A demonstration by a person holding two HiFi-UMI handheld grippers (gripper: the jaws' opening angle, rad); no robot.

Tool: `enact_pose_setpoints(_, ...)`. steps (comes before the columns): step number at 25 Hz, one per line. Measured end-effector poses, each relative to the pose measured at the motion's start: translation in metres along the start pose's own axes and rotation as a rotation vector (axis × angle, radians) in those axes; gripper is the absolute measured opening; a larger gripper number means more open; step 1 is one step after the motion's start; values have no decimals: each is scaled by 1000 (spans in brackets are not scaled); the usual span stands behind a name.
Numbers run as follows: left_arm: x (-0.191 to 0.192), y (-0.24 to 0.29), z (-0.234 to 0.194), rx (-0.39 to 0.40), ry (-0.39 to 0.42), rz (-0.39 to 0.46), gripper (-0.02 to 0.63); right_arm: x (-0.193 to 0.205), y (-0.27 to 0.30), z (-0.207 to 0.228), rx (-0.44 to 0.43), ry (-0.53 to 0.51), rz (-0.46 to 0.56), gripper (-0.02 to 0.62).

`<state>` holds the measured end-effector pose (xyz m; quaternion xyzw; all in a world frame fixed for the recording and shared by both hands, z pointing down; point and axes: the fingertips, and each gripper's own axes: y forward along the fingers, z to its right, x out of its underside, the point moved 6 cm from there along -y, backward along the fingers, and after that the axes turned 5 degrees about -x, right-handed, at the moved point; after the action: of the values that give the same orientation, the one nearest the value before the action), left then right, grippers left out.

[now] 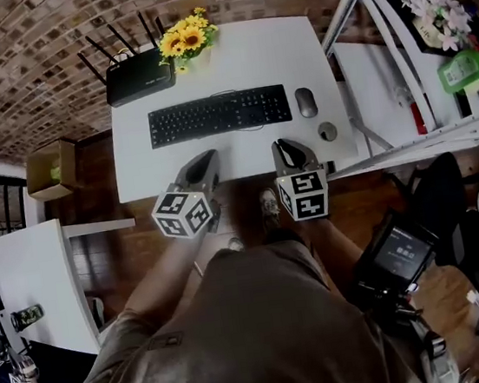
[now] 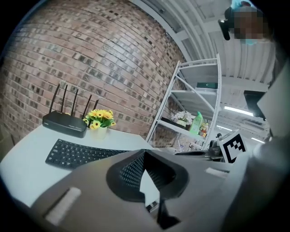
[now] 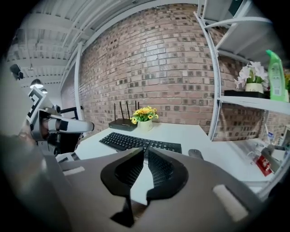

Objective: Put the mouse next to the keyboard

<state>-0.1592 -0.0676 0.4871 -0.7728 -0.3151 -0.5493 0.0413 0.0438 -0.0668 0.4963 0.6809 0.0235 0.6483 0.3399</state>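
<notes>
The grey mouse (image 1: 306,102) (image 3: 195,154) lies on the white table (image 1: 243,155), just off the right end of the black keyboard (image 1: 219,114) (image 2: 77,154) (image 3: 136,142). Both grippers hover over the table's near edge, short of the keyboard and holding nothing. My left gripper (image 1: 209,157) (image 2: 145,153) is shut, its tips meeting, and points toward the keyboard's middle. My right gripper (image 1: 282,146) (image 3: 146,152) has its jaws drawn together to a thin slit with nothing between them. It sits a little nearer than the mouse and to its left.
A black router (image 1: 138,75) and a pot of yellow flowers (image 1: 187,40) stand at the table's far edge. A small round grey object (image 1: 327,131) lies near the mouse. A white metal shelf rack (image 1: 396,52) stands to the right, a cardboard box (image 1: 51,167) to the left.
</notes>
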Motion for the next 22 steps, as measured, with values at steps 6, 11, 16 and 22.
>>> enact_pose_setpoints(6,16,-46,7,22,8,10,-6,14,-39,-46,0,-4,10,17)
enact_pose_setpoints(11,24,-67,19,25,20,17,-8,17,-60,-68,-21,-2,29,15)
enact_pose_setpoints(16,27,-77,31,7,38,18,-8,13,-72,-77,-72,1,41,14)
enact_pose_setpoints(22,25,-83,45,-30,47,17,-8,2,-84,-73,-128,-8,55,14)
